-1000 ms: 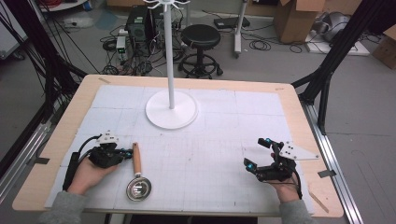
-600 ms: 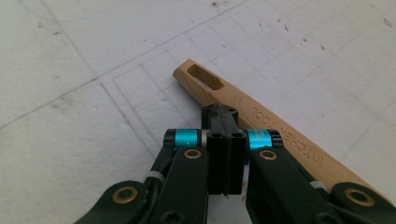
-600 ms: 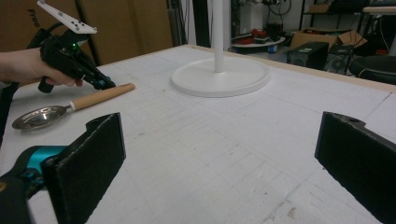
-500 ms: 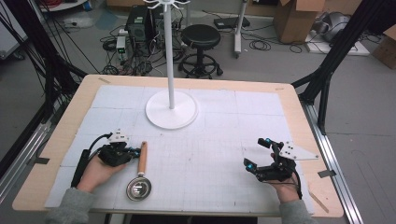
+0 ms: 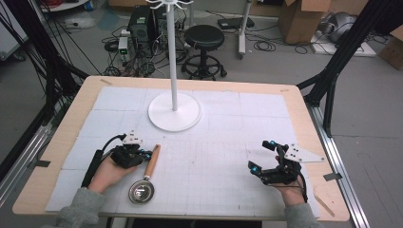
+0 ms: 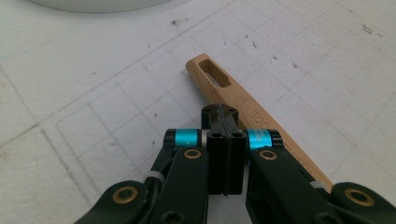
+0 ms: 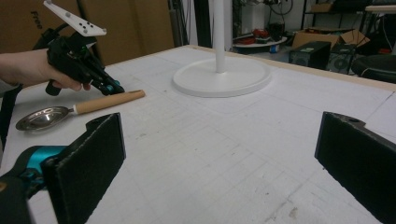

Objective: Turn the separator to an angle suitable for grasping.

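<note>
The left hand-held gripper (image 5: 151,154), jaws pressed together, touches the wooden-handled strainer (image 5: 145,178) on the counter (image 5: 228,118); the right hand-held gripper (image 5: 259,156) gapes wide.

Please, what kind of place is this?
Probably a lab or workshop set up for recording. A gridded work table stands on a bare floor with tangled cables, cardboard boxes and a computer tower.

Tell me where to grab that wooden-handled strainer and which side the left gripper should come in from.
Grip the wooden handle of the strainer, around mid-length, not the round metal bowl, which lies low and wide. The handle lies flat, slim and straight, so closing across its width suits it. Come from the left side, where the left gripper already sits beside it with jaws shut; they would need opening first.
</note>
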